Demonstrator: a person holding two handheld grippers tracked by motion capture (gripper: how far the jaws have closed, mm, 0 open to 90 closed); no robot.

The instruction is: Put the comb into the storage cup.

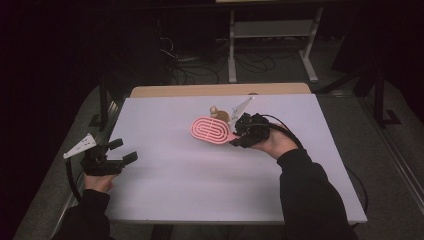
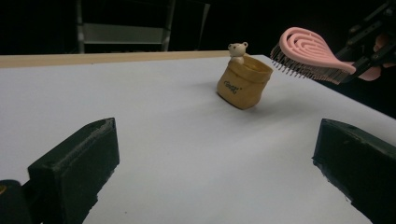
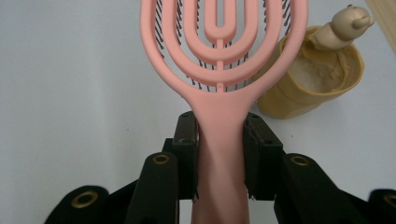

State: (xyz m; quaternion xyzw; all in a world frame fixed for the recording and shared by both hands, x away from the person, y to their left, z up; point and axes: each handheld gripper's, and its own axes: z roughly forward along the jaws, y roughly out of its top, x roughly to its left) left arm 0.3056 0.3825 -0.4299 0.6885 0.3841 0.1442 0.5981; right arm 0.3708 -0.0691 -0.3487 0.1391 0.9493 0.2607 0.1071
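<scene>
The right gripper is clamping the pink brush by its handle, holding it in the air just beside the tan pot, while the left gripper is hovering wide open, holding nothing, over the white table.

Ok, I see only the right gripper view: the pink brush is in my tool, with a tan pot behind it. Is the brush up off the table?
Observer: Yes. In the left gripper view the pink brush hangs clear above the table, bristles facing down.
Operator: Does it touch the pot?
Observer: No. The tan pot stands apart from it, lower, upright on the table.
Operator: And where is the left tool?
Observer: In the high view the left tool is near the table's left edge, jaws open, nothing between them.
</scene>
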